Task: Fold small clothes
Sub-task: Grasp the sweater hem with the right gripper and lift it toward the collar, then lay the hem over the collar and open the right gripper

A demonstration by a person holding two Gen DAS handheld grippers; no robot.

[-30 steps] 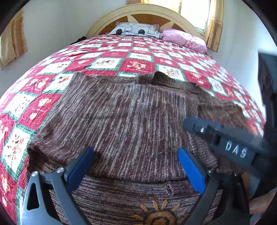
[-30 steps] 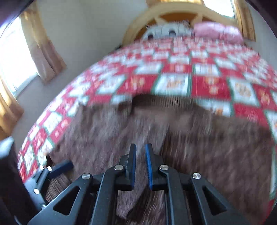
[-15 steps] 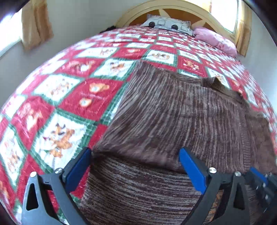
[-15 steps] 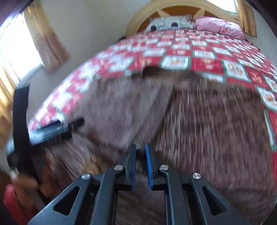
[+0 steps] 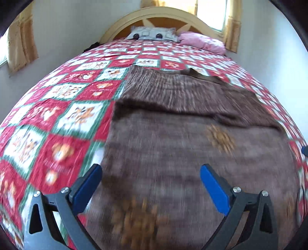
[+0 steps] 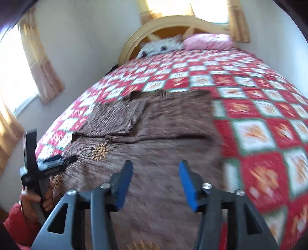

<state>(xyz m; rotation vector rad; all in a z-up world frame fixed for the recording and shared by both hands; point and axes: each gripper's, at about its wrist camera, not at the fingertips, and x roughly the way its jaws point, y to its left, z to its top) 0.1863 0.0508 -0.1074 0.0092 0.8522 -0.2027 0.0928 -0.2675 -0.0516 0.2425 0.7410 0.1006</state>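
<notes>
Brown sweater (image 5: 173,153) lies lengthwise, neck toward headboard (image 5: 159,17).

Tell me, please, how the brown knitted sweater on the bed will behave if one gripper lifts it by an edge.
The brown sweater would probably hang limp: its sleeves already lie folded flat over the body. The thick ribbed knit suggests some weight, so it may sag and unfold. It seems unlikely to slip on the quilt, since both look textured.

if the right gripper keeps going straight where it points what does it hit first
Most likely the brown sweater: the open right gripper points across it toward the folded sleeve, and nothing else shows between. Motion blur leaves its height unclear.
</notes>
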